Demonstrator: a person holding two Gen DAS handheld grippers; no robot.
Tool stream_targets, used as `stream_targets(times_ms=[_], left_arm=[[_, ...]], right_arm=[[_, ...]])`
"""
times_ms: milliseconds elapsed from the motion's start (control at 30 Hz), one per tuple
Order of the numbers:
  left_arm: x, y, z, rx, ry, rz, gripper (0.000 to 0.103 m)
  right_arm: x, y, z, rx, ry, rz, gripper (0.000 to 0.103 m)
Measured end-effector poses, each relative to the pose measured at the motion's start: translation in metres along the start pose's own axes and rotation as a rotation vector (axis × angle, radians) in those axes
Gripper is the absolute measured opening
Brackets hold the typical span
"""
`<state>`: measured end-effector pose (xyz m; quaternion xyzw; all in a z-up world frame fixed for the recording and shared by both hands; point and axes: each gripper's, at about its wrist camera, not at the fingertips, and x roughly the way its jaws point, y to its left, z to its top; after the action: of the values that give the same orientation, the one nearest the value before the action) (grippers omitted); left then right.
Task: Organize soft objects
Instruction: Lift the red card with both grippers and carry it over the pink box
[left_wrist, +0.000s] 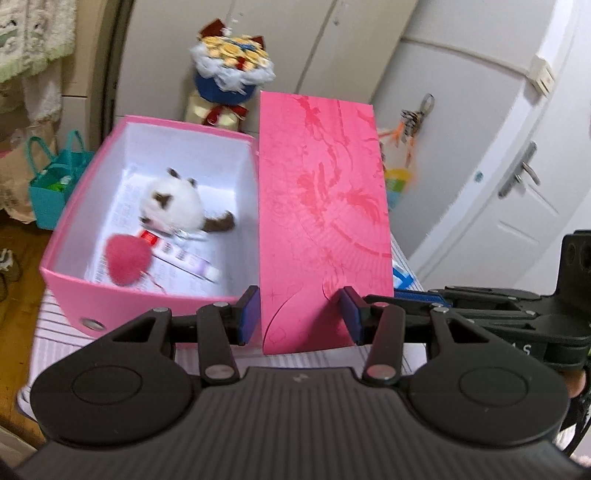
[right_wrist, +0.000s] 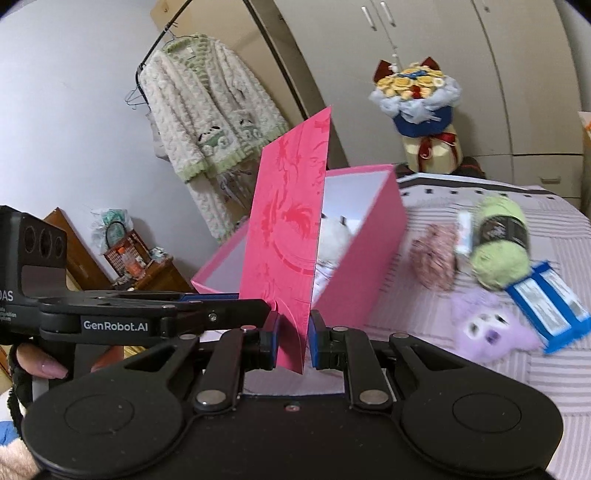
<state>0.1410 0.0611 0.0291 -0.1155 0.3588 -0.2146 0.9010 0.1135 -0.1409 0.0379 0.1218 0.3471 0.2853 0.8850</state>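
Low centre in both views: right gripper (right_wrist: 291, 341) pinching the pink lid (right_wrist: 284, 236) by its thin edge; left gripper (left_wrist: 297, 314) half-spread, pads seemingly clamping the lid's width. Best kept level, swung clear of the box rim. Farther, upper left: pink box (left_wrist: 70, 236) holding a white plush (left_wrist: 171, 205). Readable: "GenRobot.AI".

Bedroom: pale wardrobe doors (right_wrist: 424, 74) along back wall; white door with lever handle (left_wrist: 521, 173); fluffy cardigan (right_wrist: 207, 110) hanging on rack against plain wall (right_wrist: 66, 110); wooden floor (left_wrist: 14, 288); striped bed cover (right_wrist: 517, 369).
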Motion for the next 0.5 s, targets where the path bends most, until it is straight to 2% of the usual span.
stream_targets(times_ms=[267, 500], left_arm=[[0.006, 0.046, 0.03, -0.076, -0.009, 0.03, 0.046], [0.035, 0.083, 0.042, -0.129, 0.027, 0.068, 0.046]], right_arm=[[0.05, 0.011, 0.029, 0.004, 0.003, 0.009, 0.02], [0.1, -0.003, 0.044, 0.02, 0.073, 0.027, 0.02]])
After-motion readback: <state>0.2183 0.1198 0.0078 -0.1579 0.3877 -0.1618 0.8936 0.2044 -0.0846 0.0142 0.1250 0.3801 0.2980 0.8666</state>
